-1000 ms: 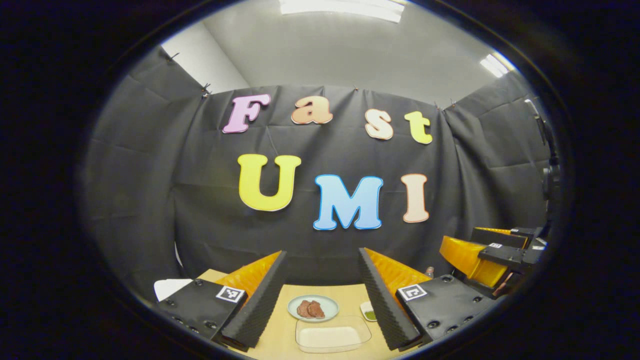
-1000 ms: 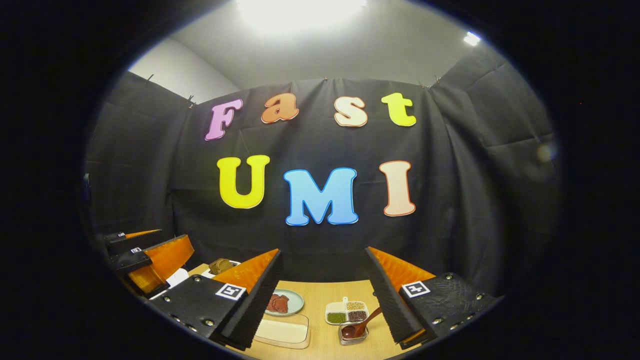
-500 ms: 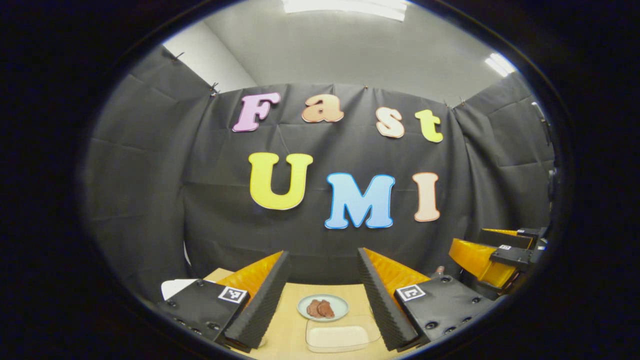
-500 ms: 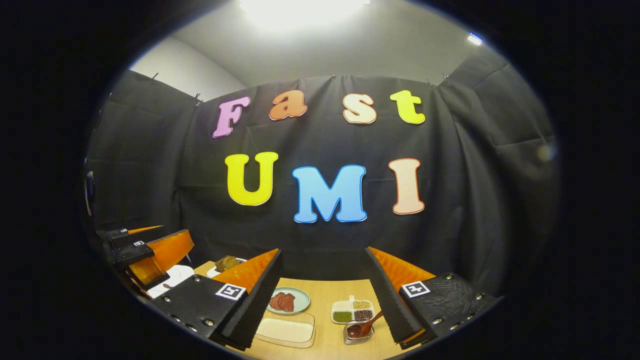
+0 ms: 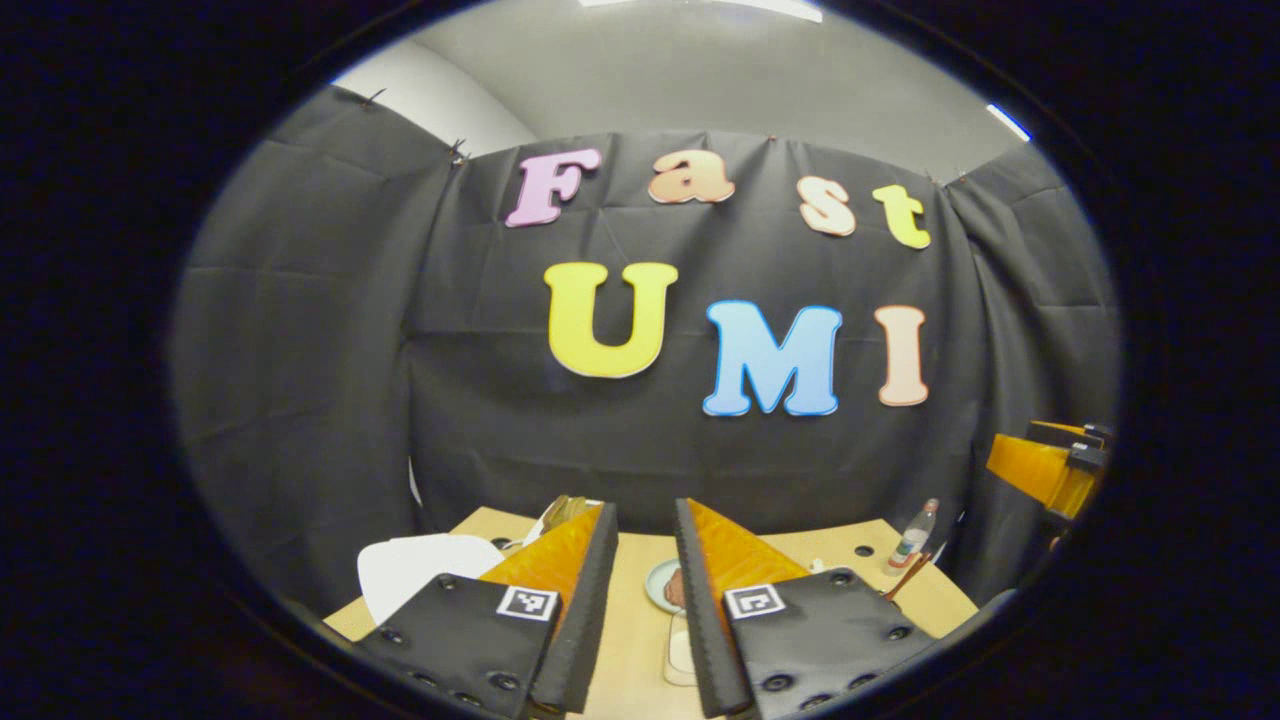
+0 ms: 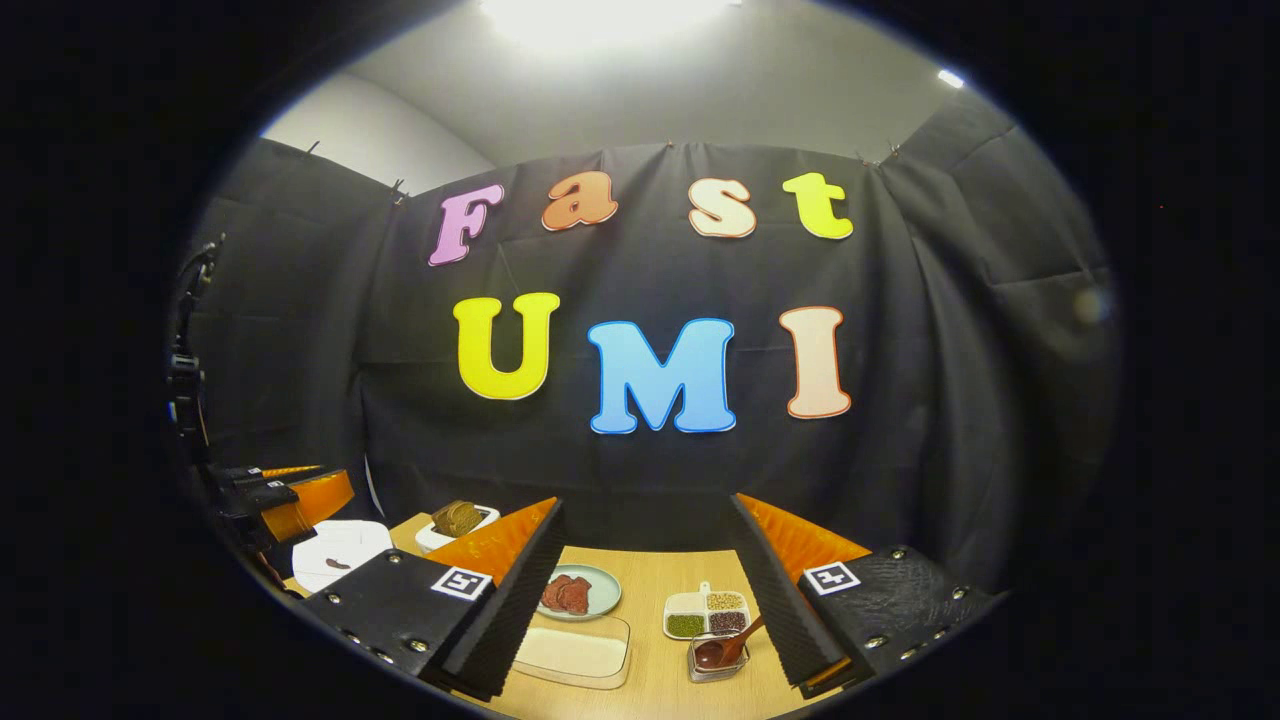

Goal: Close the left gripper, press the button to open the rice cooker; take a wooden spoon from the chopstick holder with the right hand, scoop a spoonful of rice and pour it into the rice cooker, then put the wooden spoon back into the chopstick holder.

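Left gripper view has the rice cooker [image 5: 415, 570] low at left on the bench [image 5: 640, 640], the left hand-held gripper [image 5: 645, 610] nearly closed for pressing, and the right hand-held gripper [image 6: 640, 600] wide open above the wooden spoon [image 6: 728, 648].
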Demonstrator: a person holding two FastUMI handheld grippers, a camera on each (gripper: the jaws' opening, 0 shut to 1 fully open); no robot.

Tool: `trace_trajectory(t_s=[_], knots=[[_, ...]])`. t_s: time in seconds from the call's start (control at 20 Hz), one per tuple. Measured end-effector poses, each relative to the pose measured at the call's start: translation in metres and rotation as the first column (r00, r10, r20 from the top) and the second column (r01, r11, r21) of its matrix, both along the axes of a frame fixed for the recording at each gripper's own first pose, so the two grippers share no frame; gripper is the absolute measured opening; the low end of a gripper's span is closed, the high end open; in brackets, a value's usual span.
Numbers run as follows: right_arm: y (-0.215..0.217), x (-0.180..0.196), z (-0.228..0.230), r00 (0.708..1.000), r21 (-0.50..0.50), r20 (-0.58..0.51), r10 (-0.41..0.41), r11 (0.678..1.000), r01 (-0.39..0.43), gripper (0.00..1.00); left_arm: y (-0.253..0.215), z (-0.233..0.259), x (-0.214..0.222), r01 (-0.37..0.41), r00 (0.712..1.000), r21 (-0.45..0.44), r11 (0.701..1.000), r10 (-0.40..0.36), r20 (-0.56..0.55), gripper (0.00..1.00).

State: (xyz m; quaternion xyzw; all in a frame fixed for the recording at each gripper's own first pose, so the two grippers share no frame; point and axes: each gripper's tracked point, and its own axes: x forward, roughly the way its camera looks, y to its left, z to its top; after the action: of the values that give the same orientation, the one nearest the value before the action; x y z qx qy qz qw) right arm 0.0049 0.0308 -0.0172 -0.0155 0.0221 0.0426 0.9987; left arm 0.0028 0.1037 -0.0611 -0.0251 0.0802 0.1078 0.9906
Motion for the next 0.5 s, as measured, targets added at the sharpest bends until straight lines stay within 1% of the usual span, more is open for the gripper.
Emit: trace_trajectory(t_s=[0.1,0.15,0.2,0.35,0.4,0.45,0.5], knots=[[0.002,0.000,-0.004,1.000,-0.012,-0.007,0.005,1.000,-0.005,0.98,0.021,-0.021,-0.004,-0.032,0.998,-0.037,0.999,0.030,-0.058,0.22],[0.004,0.000,-0.006,1.000,-0.014,-0.012,0.008,1.000,-0.008,0.98,0.035,-0.033,-0.008,-0.050,0.995,-0.053,0.997,0.045,-0.088,0.17],[0.004,0.001,-0.009,1.000,-0.013,-0.019,0.009,1.000,-0.009,0.98,0.044,-0.046,-0.009,-0.054,0.992,-0.073,0.996,0.045,-0.117,0.11],[0.007,0.002,-0.016,0.999,-0.016,-0.036,0.012,1.000,-0.013,0.98,0.085,-0.080,-0.019,-0.114,0.974,-0.120,0.986,0.087,-0.208,0.09],[0.007,0.002,-0.018,0.999,-0.020,-0.041,0.013,1.000,-0.014,0.93,0.097,-0.091,-0.021,-0.133,0.966,-0.138,0.982,0.097,-0.238,0.07],[0.007,0.003,-0.019,0.999,-0.023,-0.045,0.014,1.000,-0.015,0.98,0.108,-0.102,-0.024,-0.148,0.958,-0.159,0.976,0.102,-0.266,0.09],[0.008,0.004,-0.022,0.999,-0.025,-0.050,0.016,1.000,-0.017,0.93,0.119,-0.113,-0.027,-0.166,0.949,-0.176,0.970,0.109,-0.295,0.09]])
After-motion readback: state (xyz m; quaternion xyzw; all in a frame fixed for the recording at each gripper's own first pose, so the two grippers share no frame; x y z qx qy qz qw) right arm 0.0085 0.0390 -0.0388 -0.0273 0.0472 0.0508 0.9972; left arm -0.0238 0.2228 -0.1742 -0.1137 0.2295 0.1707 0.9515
